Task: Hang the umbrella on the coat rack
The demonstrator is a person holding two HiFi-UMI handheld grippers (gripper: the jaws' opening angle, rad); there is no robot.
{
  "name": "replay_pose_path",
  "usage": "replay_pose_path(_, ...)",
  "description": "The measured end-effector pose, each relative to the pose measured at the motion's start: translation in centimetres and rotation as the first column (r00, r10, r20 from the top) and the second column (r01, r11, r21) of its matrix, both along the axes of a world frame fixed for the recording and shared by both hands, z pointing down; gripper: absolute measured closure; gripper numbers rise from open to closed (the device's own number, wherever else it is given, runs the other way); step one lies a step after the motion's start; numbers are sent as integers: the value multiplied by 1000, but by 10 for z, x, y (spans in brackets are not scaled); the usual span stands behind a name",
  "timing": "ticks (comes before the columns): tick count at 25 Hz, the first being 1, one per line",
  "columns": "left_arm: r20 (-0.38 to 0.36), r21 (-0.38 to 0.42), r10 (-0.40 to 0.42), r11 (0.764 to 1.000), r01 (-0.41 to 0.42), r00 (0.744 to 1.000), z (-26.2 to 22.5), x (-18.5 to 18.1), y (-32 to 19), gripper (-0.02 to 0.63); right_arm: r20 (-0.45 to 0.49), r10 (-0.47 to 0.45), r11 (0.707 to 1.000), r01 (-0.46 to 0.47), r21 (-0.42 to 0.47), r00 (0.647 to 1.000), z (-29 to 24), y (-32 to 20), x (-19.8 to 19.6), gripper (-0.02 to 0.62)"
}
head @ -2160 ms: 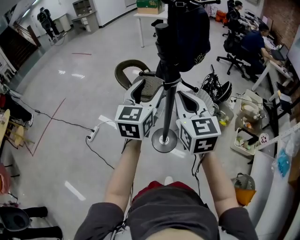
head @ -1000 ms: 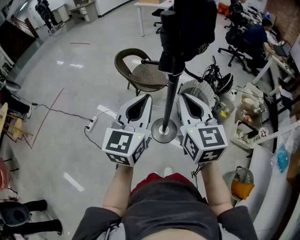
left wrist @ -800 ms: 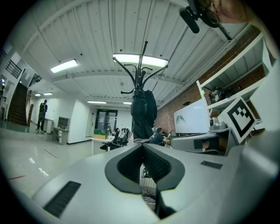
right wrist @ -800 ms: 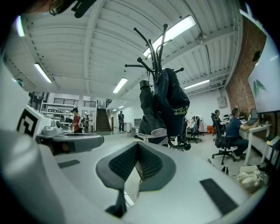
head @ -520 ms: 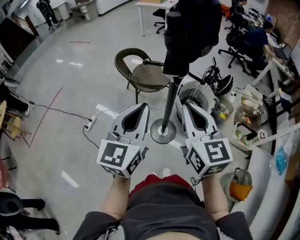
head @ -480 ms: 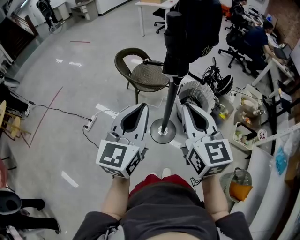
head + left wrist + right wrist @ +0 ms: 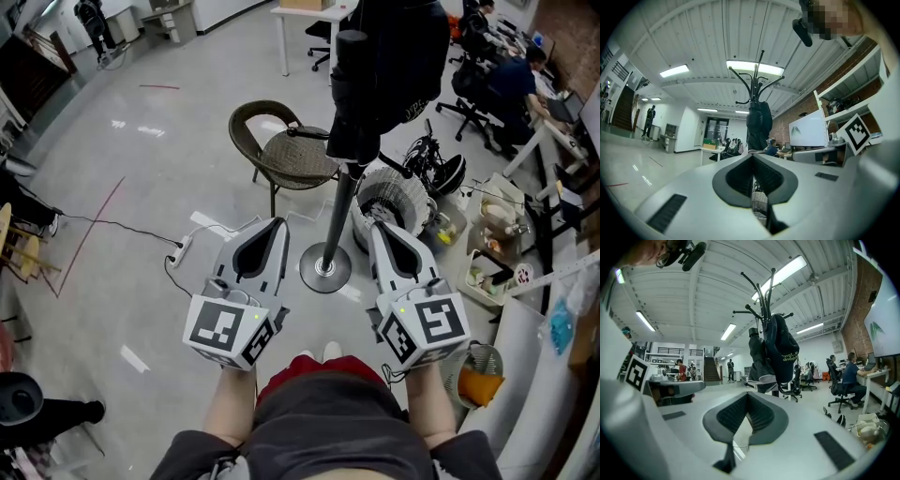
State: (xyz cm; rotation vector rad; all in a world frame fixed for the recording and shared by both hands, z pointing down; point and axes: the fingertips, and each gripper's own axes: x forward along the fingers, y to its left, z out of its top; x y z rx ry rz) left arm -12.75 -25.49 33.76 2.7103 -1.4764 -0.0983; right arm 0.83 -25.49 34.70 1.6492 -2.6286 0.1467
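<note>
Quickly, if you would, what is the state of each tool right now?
Left tool: closed, holding nothing.
Right tool: closed, holding nothing.

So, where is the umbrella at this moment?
In the head view, the umbrella hangs at top centre on the coat rack, just left of a dark bag on the same rack.
</note>
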Motion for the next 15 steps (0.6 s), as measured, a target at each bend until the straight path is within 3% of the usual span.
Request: replay_pose_path(15, 13, -6, -1, 1000, 1, 1000, -1, 8, 0, 595, 11, -29, 1000, 29, 9, 1000, -6, 5, 3, 578)
